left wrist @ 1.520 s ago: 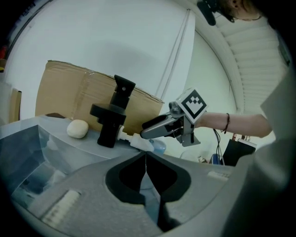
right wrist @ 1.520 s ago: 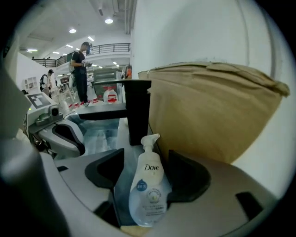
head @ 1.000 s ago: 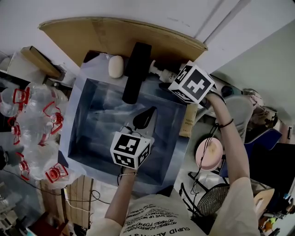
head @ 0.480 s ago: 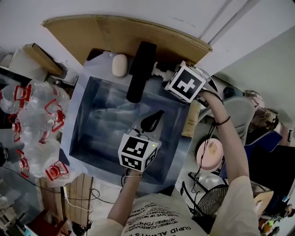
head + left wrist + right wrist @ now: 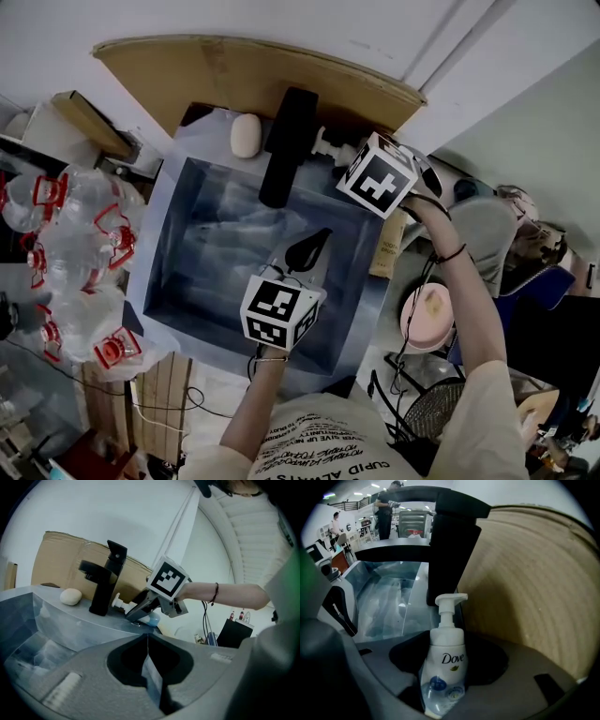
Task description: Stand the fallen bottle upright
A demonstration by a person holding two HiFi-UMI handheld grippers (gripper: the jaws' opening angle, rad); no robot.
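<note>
Bottle lies on its side on the counter behind the sink, pump towards the faucet. My right gripper jaws, just closing, grip its body. Left gripper jaws closed, over the sink.

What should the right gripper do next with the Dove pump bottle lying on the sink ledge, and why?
Probably finish closing before any lift. The jaws of the right gripper have just been closing and flank the Dove pump bottle, which lies on the sink ledge, pump toward the black faucet. Whether they press yet isn't clear; tipping it up early could let it slip.
</note>
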